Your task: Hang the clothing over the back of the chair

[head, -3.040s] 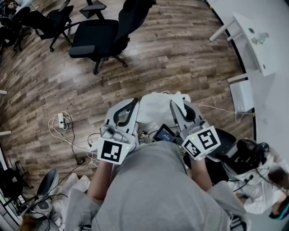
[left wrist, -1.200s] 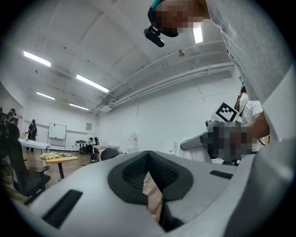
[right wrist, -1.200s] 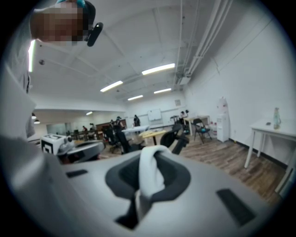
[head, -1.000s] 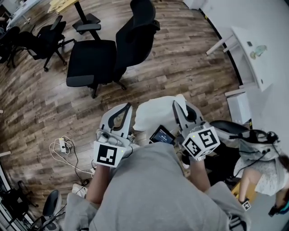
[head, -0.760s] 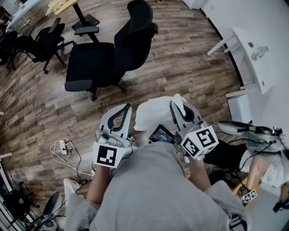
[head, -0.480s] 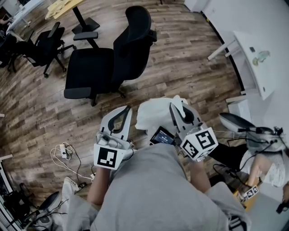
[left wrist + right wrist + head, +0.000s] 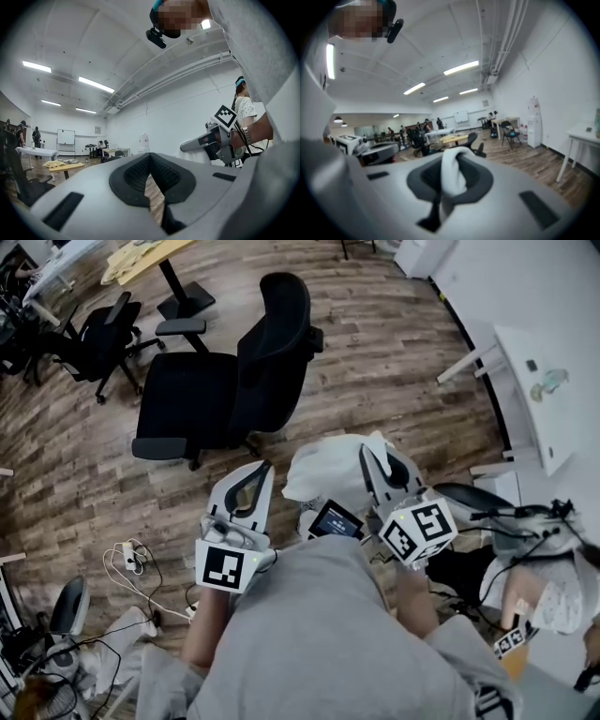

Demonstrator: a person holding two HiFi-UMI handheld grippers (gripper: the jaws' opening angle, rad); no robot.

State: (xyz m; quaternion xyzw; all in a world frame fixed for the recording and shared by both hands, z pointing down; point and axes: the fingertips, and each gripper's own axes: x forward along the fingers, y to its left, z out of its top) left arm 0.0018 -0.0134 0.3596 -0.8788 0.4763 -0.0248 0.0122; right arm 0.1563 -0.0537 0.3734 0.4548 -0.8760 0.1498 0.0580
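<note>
Clothing, white and bunched, is carried in front of the body, at 6 o'clock from the chair and well apart from it. It is held by the right gripper, whose jaws are closed narrow on a fold that is seen bulging up between them in the right gripper view. The left gripper is held just beside the clothing at its 9 o'clock; its jaws are brought together, and only floor is seen past them.

Over the last seconds the chair has been brought down from the top edge of the head view and is now seen whole, while the grip has been kept unchanged. The approach is therefore judged to be under way and the hanging not yet begun. The backrest stands at 12 o'clock, so a lift above its top will probably be needed.
</note>
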